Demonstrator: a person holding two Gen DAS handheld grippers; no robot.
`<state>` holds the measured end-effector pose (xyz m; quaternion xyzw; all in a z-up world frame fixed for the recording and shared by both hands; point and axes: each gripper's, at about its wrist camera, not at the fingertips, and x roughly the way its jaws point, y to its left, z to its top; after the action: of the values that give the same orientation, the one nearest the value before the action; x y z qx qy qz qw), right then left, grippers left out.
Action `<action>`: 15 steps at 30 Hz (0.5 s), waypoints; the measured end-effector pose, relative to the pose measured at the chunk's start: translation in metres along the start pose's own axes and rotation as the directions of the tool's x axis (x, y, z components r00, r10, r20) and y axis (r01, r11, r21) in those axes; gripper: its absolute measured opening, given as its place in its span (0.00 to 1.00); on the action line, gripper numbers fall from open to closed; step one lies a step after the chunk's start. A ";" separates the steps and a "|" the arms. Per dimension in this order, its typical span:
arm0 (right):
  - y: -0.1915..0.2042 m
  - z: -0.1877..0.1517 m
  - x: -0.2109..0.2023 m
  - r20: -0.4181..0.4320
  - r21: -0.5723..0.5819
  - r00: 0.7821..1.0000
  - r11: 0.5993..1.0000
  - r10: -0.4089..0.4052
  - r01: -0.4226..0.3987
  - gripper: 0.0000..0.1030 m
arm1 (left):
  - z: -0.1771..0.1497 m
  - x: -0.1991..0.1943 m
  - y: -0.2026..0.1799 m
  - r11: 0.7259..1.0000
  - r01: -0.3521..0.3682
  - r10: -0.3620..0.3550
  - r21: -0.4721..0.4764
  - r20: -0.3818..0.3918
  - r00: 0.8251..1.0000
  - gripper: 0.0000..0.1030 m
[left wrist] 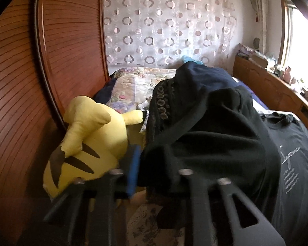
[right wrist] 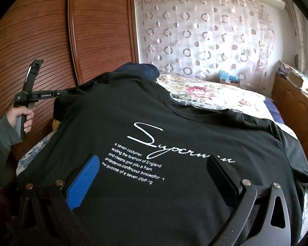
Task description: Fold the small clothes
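**Sleeve lifted as T-shirt fold got under way**

Bedroom with louvred wooden wardrobe doors and a ring-patterned curtain formed the backdrop, and a floral-covered bed [right wrist: 215, 94] served as the work surface. On it lay a black T-shirt [right wrist: 174, 135], printed side up, its white script lettering [right wrist: 154, 143] near the centre of the right wrist view.

At nine o'clock in that view, a hand [right wrist: 22, 116] held the left gripper [right wrist: 61, 92] raised at the shirt's edge, its jaws appearing closed on black cloth there, probably the sleeve. From the left wrist camera, dark fabric [left wrist: 205, 143] bunched over the fingertips and hid the pinch itself. A yellow plush toy [left wrist: 86, 141] sat at nine o'clock, just beside the cloth.

The right gripper [right wrist: 152, 176] hovered over the shirt's lower half at six o'clock, jaws wide apart and holding nothing.

Judged from this, the first side fold was in hand. The risks: a shallow pinch could let the sleeve slip, and with no hold on the body, pulling across could drag the whole shirt and crease it. The lifted cloth could also catch the toy.
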<state>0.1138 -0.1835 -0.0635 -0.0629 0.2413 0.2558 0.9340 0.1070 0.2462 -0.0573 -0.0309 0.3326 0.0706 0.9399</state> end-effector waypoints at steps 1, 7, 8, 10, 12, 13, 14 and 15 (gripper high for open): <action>0.000 0.000 0.000 0.000 0.001 1.000 1.000 0.000 0.000 1.00 | 0.001 -0.002 0.000 1.000 -0.005 0.005 0.004 -0.001 1.000 0.04; 0.002 -0.002 0.000 0.001 0.010 1.000 1.000 -0.001 0.001 1.00 | 0.012 -0.031 -0.004 1.000 0.016 -0.018 0.026 0.061 0.998 0.02; 0.001 -0.002 0.001 0.002 0.011 1.000 1.000 -0.002 0.002 1.00 | 0.015 -0.037 -0.006 0.999 0.019 -0.022 0.036 0.070 0.997 0.02; 0.000 -0.001 0.000 0.004 0.015 1.000 1.000 -0.005 0.005 1.00 | 0.023 -0.049 -0.015 0.998 0.036 -0.041 0.056 0.090 0.995 0.02; -0.002 -0.001 -0.001 0.008 0.020 1.000 1.000 -0.009 0.008 1.00 | 0.031 -0.058 -0.025 0.995 0.058 -0.066 0.076 0.105 0.992 0.02; -0.003 -0.001 -0.001 0.010 0.022 1.000 1.000 -0.012 0.012 1.00 | 0.037 -0.066 -0.035 0.993 0.078 -0.088 0.094 0.117 0.989 0.02; -0.004 -0.001 -0.002 0.012 0.026 1.000 1.000 -0.015 0.015 1.00 | 0.041 -0.071 -0.043 0.990 0.093 -0.106 0.108 0.124 0.987 0.02; -0.005 -0.001 -0.002 0.012 0.028 1.000 0.999 -0.017 0.017 1.00 | 0.045 -0.074 -0.050 0.987 0.107 -0.122 0.119 0.129 0.984 0.02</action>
<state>0.1147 -0.1885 -0.0634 -0.0501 0.2385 0.2447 0.9385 0.0853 0.1936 0.0247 0.0072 0.2690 -0.0005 0.9631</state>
